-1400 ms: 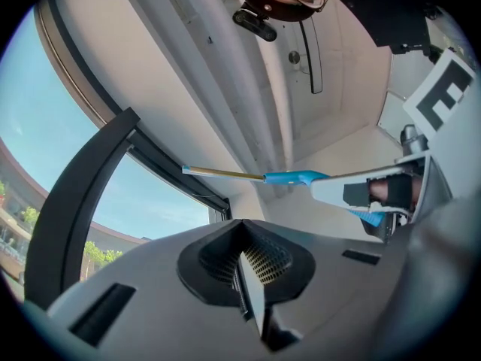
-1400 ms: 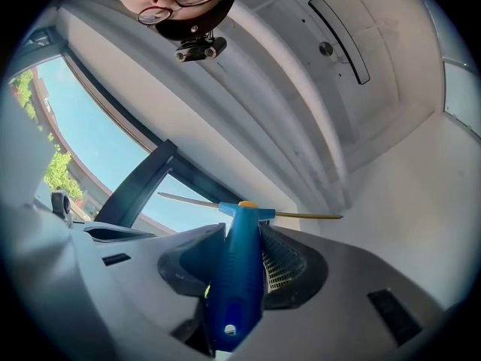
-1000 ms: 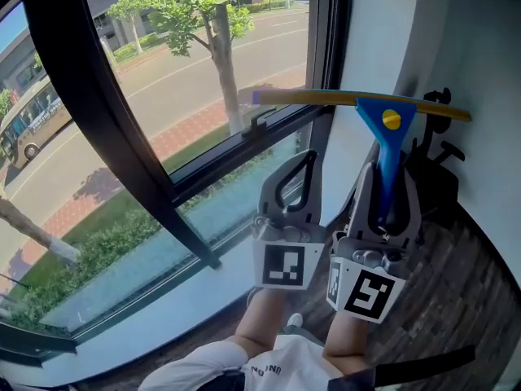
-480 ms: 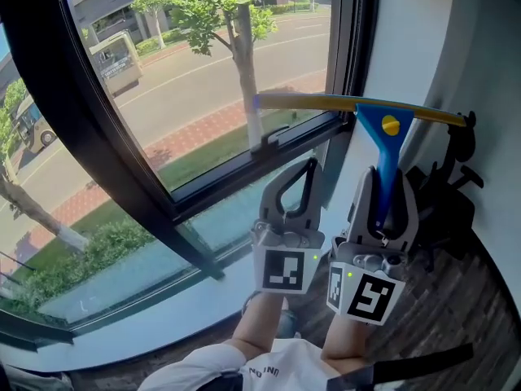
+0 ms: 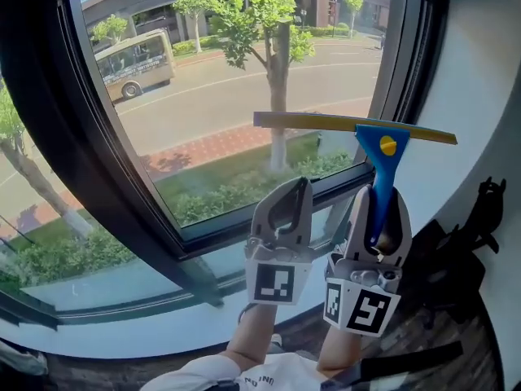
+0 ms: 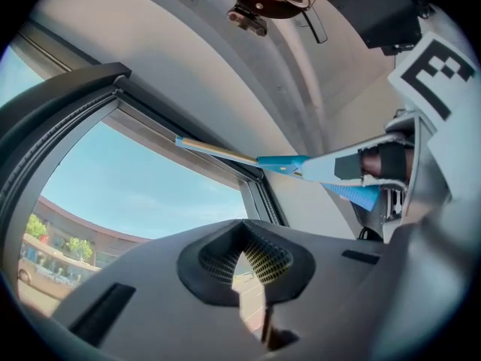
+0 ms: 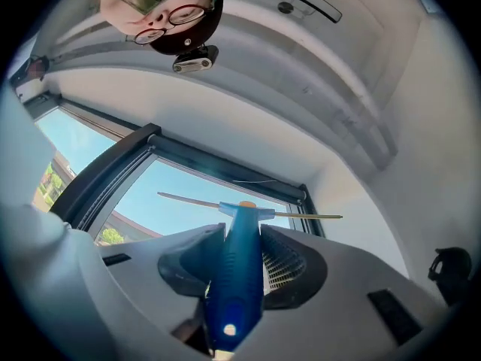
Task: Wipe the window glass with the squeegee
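Observation:
A squeegee with a blue handle (image 5: pixel 380 173) and a long yellow blade (image 5: pixel 326 123) stands upright in my right gripper (image 5: pixel 376 218), which is shut on the handle. The blade lies level in front of the lower right of the window glass (image 5: pixel 220 88); whether it touches the pane I cannot tell. My left gripper (image 5: pixel 283 208) hovers just left of the right one, shut and holding nothing. In the right gripper view the handle (image 7: pixel 237 273) fills the gap between the jaws. The left gripper view shows the blade (image 6: pixel 218 151) up to its right.
A thick black window frame (image 5: pixel 122 194) runs round the pane, with a sill and a lower pane (image 5: pixel 106 279) beneath. White wall (image 5: pixel 476 96) rises at the right. A dark, chair-like object (image 5: pixel 480 218) stands by the wall at the lower right.
Both grippers and the squeegee have come up and leftward against the scene; the blade now sits across the pane's lower right rather than over the frame and wall. Grip unchanged.

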`<state>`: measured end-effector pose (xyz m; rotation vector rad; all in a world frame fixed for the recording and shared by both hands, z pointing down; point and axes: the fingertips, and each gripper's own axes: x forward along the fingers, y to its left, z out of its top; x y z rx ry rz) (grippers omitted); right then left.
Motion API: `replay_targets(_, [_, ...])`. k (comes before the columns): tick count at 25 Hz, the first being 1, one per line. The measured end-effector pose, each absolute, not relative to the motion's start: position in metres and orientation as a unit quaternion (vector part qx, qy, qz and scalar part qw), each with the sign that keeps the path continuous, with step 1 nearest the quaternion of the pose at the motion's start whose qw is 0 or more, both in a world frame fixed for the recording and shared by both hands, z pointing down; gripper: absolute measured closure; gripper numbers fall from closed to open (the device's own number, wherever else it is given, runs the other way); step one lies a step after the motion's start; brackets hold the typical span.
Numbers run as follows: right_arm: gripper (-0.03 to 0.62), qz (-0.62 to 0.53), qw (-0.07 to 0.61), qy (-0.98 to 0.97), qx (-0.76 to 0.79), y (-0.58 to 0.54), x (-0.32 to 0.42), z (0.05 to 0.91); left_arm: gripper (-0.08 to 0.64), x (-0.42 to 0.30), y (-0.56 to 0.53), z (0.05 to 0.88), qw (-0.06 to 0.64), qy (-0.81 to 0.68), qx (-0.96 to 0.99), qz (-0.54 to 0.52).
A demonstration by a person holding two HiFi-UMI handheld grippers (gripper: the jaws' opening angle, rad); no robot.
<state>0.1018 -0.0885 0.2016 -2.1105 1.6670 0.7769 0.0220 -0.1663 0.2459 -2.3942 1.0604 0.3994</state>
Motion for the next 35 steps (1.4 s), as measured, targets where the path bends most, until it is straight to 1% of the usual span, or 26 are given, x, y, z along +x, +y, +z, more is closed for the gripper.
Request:
replay_targets(3, [0.443,0.258,0.184,0.613,-0.724,-0.113,0.102,0.198,0.561,0.016,-0.183,0.244,0.245,0.418,-0.866,0.121])
replay_targets(6, [0.443,0.250,0.194,0.641,-0.699,-0.140,0.095,0.203,0.561,0.005,-0.200,0.248,0.263,0.460,-0.843,0.098])
replay_targets(11, [0.443,0.252,0.202,0.694,-0.643,-0.179,0.077,0.207,0.561,-0.020,-0.226,0.251,0.276,0.527,-0.799,0.090])
replay_targets(15, [0.443,0.275,0.205,0.723,-0.600,-0.202,0.076,0.191,0.561,-0.025,-0.241,0.242,0.262,0.573,-0.771,0.095])
replay_targets(21, [0.443,0.291,0.213,0.763,-0.536,-0.217,0.081,0.179,0.561,-0.024,-0.242,0.244,0.263,0.626,-0.729,0.085])
replay_targets(24, [0.443,0.305,0.208,0.778,-0.508,-0.222,0.070,0.169,0.561,-0.028,-0.238,0.241,0.250,0.637,-0.722,0.103])
replay_targets(26, [0.443,0.329,0.193,0.787,-0.485,-0.224,0.057,0.161,0.561,-0.033,-0.236,0.240,0.252,0.641,-0.719,0.090])
replay_targets(28, [0.443,0.371,0.162,0.791,-0.459,-0.225,0.037,0.158,0.561,-0.044,-0.232,0.243,0.261,0.650,-0.710,0.070])
replay_targets(30, [0.443,0.431,0.120,0.786,-0.428,-0.225,0.013,0.156,0.561,-0.059,-0.228,0.246,0.255,0.660,-0.702,0.086])
replay_targets(33, [0.443,0.515,0.043,0.769,-0.378,-0.232,-0.016,0.156,0.561,-0.077,-0.221,0.252,0.222,0.667,-0.699,0.132])
replay_targets(35, [0.443,0.559,-0.009,0.752,-0.350,-0.240,-0.030,0.160,0.561,-0.083,-0.217,0.252,0.221,0.670,-0.696,0.136])
